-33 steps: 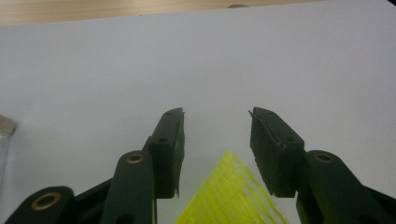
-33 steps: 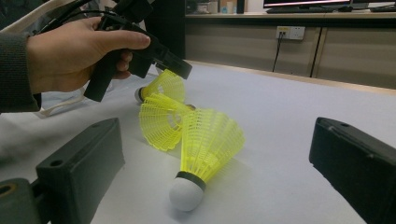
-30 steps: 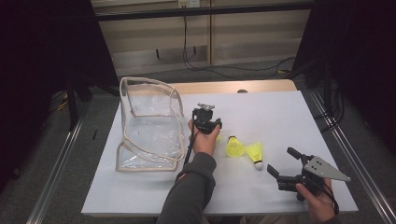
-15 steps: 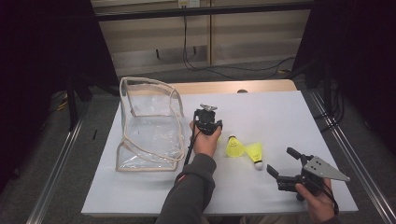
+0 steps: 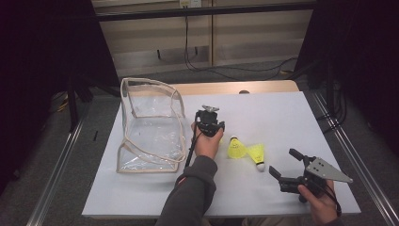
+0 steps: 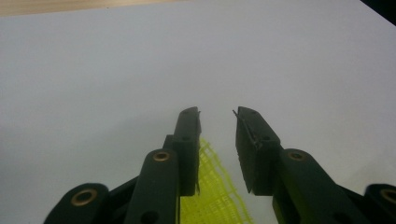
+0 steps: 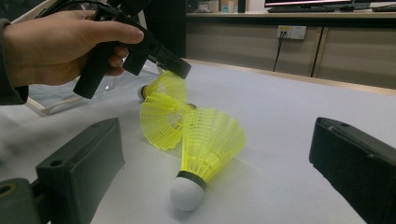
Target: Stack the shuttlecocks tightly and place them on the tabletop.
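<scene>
The left gripper [image 5: 217, 133] stands with its jaws a little apart, holding nothing, just above a yellow shuttlecock [image 6: 215, 196]. The right gripper [image 5: 285, 163] has its jaws wide apart, also holding nothing, at four o'clock from the shuttlecocks [image 5: 245, 151]. They lie touching on the white table [image 5: 282, 117]. A clear bag [image 5: 149, 127] sits at nine o'clock.

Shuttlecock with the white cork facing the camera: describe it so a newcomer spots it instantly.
On the white table, right of the clear bag, lie yellow shuttlecocks. This shuttlecock lies nearest the right tool; its white cork points toward that tool, unlike its neighbours.
</scene>
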{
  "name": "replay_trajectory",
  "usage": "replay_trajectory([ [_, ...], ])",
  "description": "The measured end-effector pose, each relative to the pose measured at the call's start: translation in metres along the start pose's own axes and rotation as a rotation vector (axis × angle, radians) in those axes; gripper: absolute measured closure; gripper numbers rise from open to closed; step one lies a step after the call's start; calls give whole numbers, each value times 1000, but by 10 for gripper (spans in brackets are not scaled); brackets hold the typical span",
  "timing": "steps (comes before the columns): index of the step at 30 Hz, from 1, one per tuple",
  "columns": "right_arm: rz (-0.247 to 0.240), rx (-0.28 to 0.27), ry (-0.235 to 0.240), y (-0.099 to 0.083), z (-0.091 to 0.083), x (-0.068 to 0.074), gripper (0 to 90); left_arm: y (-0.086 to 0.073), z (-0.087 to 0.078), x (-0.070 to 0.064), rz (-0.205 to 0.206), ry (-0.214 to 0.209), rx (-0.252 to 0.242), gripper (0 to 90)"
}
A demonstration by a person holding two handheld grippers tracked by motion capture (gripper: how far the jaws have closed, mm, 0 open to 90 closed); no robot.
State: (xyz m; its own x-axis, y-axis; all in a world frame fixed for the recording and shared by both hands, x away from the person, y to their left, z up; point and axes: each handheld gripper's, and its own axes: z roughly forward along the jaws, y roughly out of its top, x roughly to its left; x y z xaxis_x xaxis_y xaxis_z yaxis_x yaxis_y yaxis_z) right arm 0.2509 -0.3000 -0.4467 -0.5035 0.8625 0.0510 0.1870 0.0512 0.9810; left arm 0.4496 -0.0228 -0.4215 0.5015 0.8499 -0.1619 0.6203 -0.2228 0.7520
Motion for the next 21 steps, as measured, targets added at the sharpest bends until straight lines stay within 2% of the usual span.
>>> replay_trajectory([
  [21, -2, -3, 0, 1, -1, 1, 24, 0, 0, 4, -7, 10, 6, 624],
])
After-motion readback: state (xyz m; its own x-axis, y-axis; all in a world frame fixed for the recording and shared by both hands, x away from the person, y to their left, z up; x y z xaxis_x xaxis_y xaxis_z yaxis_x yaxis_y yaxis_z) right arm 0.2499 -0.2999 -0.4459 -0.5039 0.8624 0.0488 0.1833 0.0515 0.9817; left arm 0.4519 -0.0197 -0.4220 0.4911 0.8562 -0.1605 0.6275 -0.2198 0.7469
